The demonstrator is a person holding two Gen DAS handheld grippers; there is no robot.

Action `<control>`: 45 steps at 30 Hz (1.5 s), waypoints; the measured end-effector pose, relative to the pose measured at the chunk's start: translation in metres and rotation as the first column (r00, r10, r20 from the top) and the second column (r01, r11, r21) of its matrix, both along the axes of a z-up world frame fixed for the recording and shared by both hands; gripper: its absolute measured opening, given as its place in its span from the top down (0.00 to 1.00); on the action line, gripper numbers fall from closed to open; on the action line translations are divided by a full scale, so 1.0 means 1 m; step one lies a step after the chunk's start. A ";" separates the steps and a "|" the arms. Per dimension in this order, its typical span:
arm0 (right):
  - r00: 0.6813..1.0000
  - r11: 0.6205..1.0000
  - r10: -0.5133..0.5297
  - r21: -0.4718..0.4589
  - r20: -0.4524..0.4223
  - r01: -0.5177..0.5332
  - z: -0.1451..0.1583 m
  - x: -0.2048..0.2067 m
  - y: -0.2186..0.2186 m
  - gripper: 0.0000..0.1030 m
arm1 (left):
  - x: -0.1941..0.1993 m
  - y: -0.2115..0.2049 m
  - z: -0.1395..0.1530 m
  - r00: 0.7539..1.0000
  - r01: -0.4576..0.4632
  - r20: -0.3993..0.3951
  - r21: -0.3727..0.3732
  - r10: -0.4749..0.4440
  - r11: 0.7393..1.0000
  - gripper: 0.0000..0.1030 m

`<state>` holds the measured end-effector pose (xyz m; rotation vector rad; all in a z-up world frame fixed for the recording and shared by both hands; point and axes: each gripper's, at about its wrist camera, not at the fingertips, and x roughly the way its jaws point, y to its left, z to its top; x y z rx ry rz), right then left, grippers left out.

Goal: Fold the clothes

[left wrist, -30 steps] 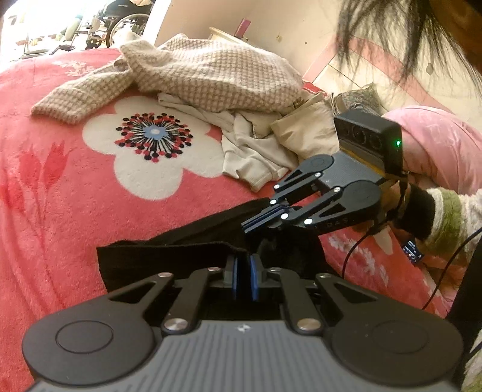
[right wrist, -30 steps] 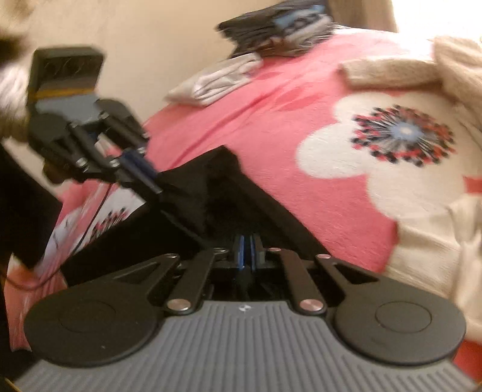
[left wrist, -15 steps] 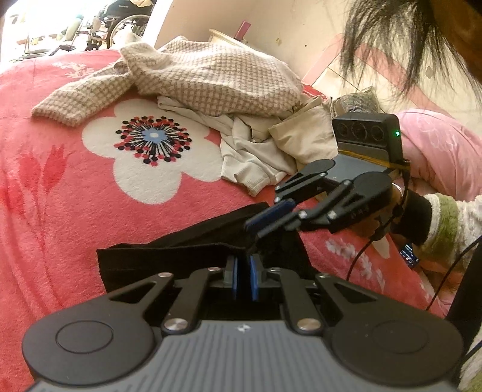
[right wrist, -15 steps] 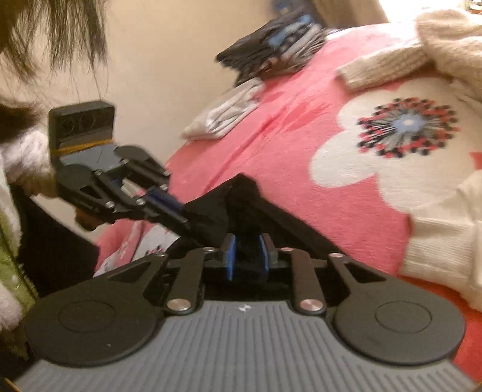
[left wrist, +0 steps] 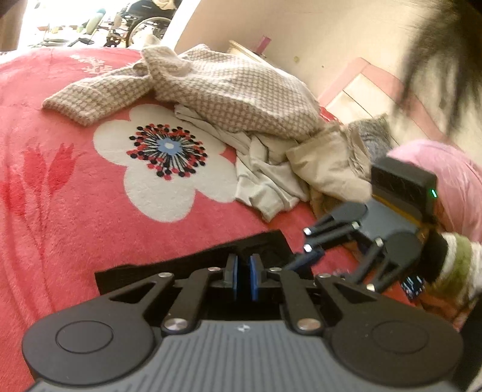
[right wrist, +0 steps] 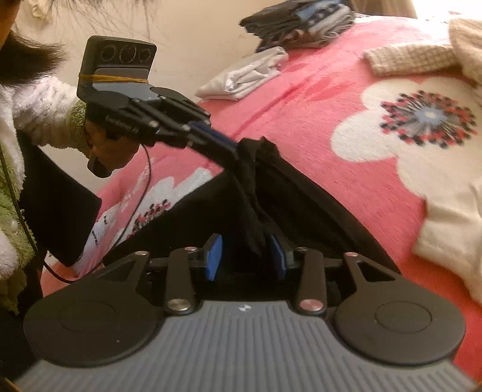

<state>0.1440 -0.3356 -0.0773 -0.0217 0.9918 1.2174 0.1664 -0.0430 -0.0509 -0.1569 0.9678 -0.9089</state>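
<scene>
A black garment lies on the pink flowered blanket just ahead of both grippers; it also shows in the right wrist view. My left gripper is shut on a pinched-up fold of the black garment, seen from the side in the right wrist view. My right gripper is open, its blue pads on either side of a hanging strip of the black cloth. The right gripper also shows in the left wrist view, low at the garment's right edge.
A checked beige sweater and crumpled pale clothes lie heaped at the far right of the bed. Folded clothes and a folded white piece sit at the bed's far edge by the wall. A pink pillow lies right.
My right gripper has opened and let go of the black garment. It has drawn back and dropped lower. My left gripper stays shut on the fold.
</scene>
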 end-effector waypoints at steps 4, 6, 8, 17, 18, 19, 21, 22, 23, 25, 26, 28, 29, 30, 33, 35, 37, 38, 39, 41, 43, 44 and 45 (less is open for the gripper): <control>0.995 0.995 -0.085 -0.040 0.044 0.087 -0.007 -0.007 -0.007 0.75 | 0.017 -0.003 -0.016 0.997 -0.060 -0.037 0.015 0.061 0.998 0.90; 0.987 0.988 -0.153 -0.025 0.050 0.154 -0.008 -0.008 -0.015 0.85 | 0.025 -0.001 -0.024 0.992 -0.092 -0.089 0.008 0.092 0.996 0.87; 0.976 0.977 -0.215 0.003 0.035 0.215 -0.009 -0.007 -0.023 0.87 | 0.028 0.001 -0.027 0.988 -0.100 -0.113 0.002 0.100 0.995 0.85; 0.980 0.982 -0.189 -0.006 0.065 0.190 -0.009 -0.014 -0.022 0.77 | 0.009 -0.012 -0.020 0.998 0.063 -0.011 0.068 -0.062 0.996 0.78; 0.981 0.984 -0.173 -0.020 0.085 0.175 -0.009 -0.015 -0.018 0.77 | 0.007 -0.014 -0.021 0.998 0.068 -0.002 0.080 -0.068 0.994 0.78; 0.981 0.985 -0.164 -0.038 0.104 0.169 -0.010 -0.017 -0.015 0.80 | 0.006 -0.015 -0.023 0.998 0.068 0.006 0.089 -0.068 0.994 0.78; 0.976 0.984 -0.154 -0.062 0.155 0.166 -0.010 -0.021 -0.012 0.97 | 0.005 -0.018 -0.026 0.998 0.063 0.025 0.112 -0.066 0.992 0.78; 0.973 0.984 -0.166 -0.043 0.160 0.175 -0.008 -0.021 -0.016 0.98 | 0.005 -0.019 -0.027 0.997 0.061 0.034 0.123 -0.065 0.991 0.78; 0.970 0.981 -0.190 -0.011 0.151 0.193 -0.007 -0.021 -0.022 0.98 | 0.004 -0.019 -0.028 0.997 0.059 0.043 0.132 -0.066 0.989 0.78; 0.957 0.968 -0.249 0.026 0.150 0.248 -0.004 -0.021 -0.033 0.99 | 0.004 -0.019 -0.030 0.996 0.060 0.057 0.149 -0.069 0.987 0.78; 0.951 0.961 -0.275 0.031 0.142 0.273 -0.005 -0.021 -0.038 0.99 | 0.004 -0.020 -0.030 0.995 0.062 0.063 0.155 -0.073 0.986 0.78; 0.937 0.945 -0.327 0.036 0.121 0.325 -0.010 -0.019 -0.046 1.00 | 0.003 -0.021 -0.031 0.994 0.070 0.077 0.166 -0.083 0.984 0.78; 0.928 0.934 -0.357 0.037 0.110 0.355 -0.013 -0.018 -0.050 1.00 | 0.002 -0.022 -0.031 0.992 0.074 0.086 0.173 -0.090 0.982 0.78; 0.918 0.921 -0.389 0.049 0.081 0.386 -0.018 -0.016 -0.055 1.00 | 0.001 -0.023 -0.031 0.990 0.080 0.097 0.181 -0.099 0.980 0.78; 0.891 0.890 -0.454 0.058 0.024 0.452 -0.029 -0.014 -0.063 1.00 | -0.002 -0.028 -0.031 0.984 0.092 0.130 0.208 -0.121 0.974 0.78; 0.880 0.879 -0.475 0.068 0.021 0.473 -0.027 -0.014 -0.064 1.00 | -0.005 -0.031 -0.030 0.980 0.096 0.152 0.225 -0.133 0.970 0.78; 0.861 0.862 -0.507 0.053 0.045 0.504 -0.025 -0.014 -0.066 1.00 | -0.006 -0.034 -0.030 0.977 0.096 0.166 0.236 -0.137 0.967 0.78; 0.843 0.844 -0.536 0.047 0.045 0.535 -0.024 -0.012 -0.071 1.00 | -0.007 -0.035 -0.030 0.975 0.095 0.172 0.241 -0.139 0.966 0.78; 0.824 0.825 -0.565 0.042 0.045 0.564 -0.024 -0.011 -0.076 1.00 | -0.007 -0.036 -0.030 0.974 0.094 0.179 0.244 -0.140 0.965 0.78; 0.800 0.800 -0.599 0.056 0.032 0.597 -0.020 -0.009 -0.084 0.98 | -0.008 -0.038 -0.029 0.972 0.092 0.189 0.247 -0.141 0.965 0.77; 0.812 0.809 -0.584 0.095 0.019 0.580 -0.012 -0.011 -0.086 0.96 | -0.007 -0.040 -0.030 0.971 0.088 0.194 0.249 -0.139 0.965 0.77; 0.835 0.831 -0.551 0.113 0.020 0.545 -0.008 -0.012 -0.080 0.96 | -0.007 -0.041 -0.030 0.971 0.086 0.196 0.250 -0.137 0.965 0.77; 0.856 0.851 -0.516 0.128 0.023 0.510 -0.004 -0.013 -0.073 0.95 | -0.006 -0.042 -0.030 0.971 0.083 0.199 0.252 -0.135 0.964 0.77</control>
